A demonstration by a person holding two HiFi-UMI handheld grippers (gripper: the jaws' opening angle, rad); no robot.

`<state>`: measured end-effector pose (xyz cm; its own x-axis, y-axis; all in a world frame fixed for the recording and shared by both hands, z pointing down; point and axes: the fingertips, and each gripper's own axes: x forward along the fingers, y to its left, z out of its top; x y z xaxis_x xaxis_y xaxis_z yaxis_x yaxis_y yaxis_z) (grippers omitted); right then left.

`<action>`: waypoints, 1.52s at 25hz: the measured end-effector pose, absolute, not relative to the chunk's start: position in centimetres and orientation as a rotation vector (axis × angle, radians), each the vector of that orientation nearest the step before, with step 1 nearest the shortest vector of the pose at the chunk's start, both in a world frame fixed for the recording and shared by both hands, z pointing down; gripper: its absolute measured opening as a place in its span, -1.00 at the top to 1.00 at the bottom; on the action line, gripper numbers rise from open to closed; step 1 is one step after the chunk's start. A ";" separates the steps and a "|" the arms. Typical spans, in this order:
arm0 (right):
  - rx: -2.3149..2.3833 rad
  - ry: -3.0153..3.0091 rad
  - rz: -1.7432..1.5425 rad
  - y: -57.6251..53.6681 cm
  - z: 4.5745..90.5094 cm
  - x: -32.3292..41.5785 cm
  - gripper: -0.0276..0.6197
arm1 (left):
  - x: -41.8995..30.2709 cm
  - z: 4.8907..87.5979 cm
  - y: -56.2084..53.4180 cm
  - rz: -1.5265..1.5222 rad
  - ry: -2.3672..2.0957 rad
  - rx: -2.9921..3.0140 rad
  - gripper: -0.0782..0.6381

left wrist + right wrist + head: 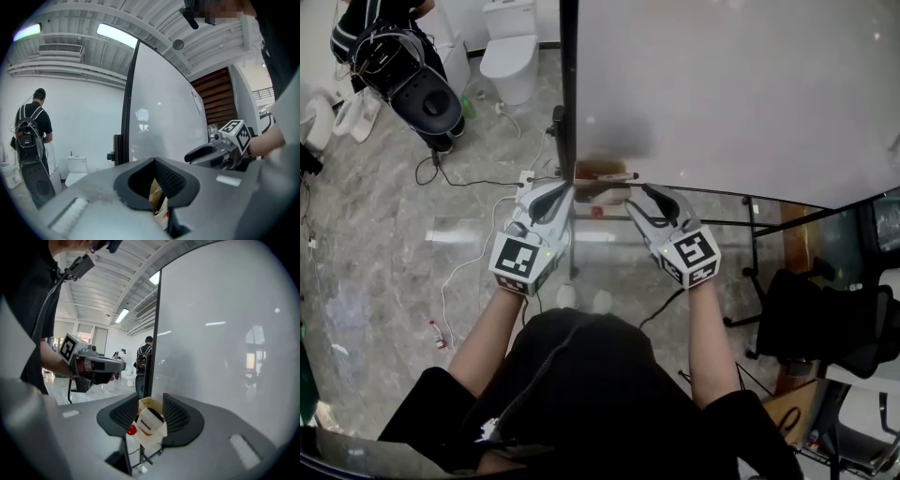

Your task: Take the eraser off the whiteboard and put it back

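**While Both Hand-Held Grippers Are Hovering, the Eraser Is Sitting in Its Box**

As the person is standing at a lower corner of the whiteboard, the eraser is lying in a small cardboard box at the board's bottom edge, just beside the black frame post. The right hand-held gripper is pointing straight at it with jaws spread wide and nothing clamped; the eraser is showing in the gap between them, though whether the tips are reaching it is unclear. A red cap is peeking out just below the box. The left hand-held gripper is gripping nothing, its jaws parted only narrowly, a sliver of cardboard showing through.
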<state>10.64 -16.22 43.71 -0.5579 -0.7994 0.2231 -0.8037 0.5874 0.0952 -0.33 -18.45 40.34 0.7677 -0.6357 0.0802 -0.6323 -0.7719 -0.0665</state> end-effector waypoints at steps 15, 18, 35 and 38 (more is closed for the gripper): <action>1.584 -2.615 -0.004 -13.7 39.2 13.7 0.88 | 1.8 38.5 -19.4 -0.146 0.966 -2.924 0.76; 1.624 -2.629 -0.012 -13.1 38.2 13.9 0.89 | 1.5 38.5 -19.8 -0.143 0.975 -2.926 0.76; 1.637 -2.648 -0.002 -14.0 37.7 14.0 0.89 | 2.1 38.4 -20.4 -0.132 0.973 -2.934 0.76; 1.630 -2.648 -0.005 -14.1 37.9 13.9 0.89 | 2.0 38.5 -20.5 -0.129 0.974 -2.934 0.76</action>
